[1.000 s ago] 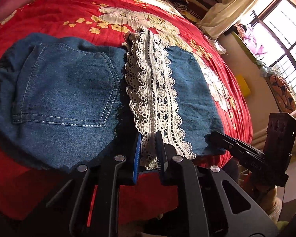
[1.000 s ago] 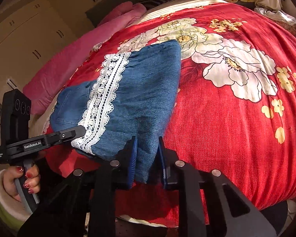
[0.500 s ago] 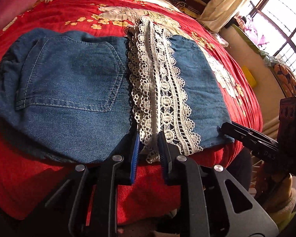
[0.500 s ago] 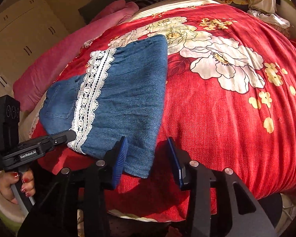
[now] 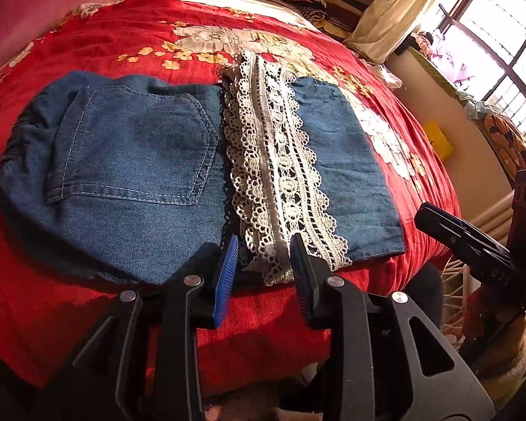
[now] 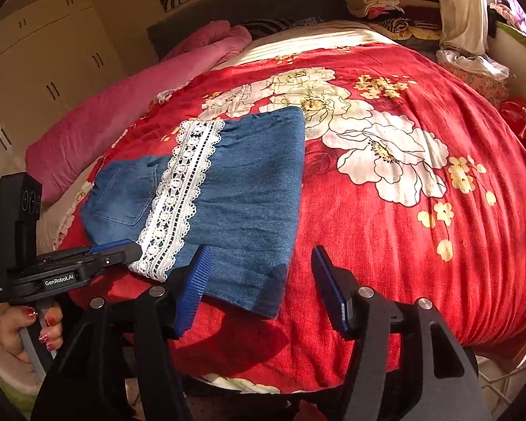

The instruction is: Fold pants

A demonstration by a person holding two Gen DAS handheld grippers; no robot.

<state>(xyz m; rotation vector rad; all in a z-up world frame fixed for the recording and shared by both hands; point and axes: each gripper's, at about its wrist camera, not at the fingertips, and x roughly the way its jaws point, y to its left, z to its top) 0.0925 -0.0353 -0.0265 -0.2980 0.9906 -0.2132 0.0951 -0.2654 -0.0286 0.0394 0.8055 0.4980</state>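
Denim pants (image 5: 129, 161) lie folded crosswise on the bed; both grippers' fingers just released.

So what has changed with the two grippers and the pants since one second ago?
Both have let go: the right gripper opened wide off the denim corner, and the left gripper opened off the lace trim. The folded pants stayed flat on the red bedspread.

A big bed with a red flowery blanket (image 6: 385, 210), a pink quilt (image 6: 122, 105) at the far side, cream cupboards (image 6: 45, 52) by the wall, a barred window (image 5: 501, 52) (sun came in bright), a pale curtain (image 5: 396, 10), folded clothes piled up (image 6: 375, 3)
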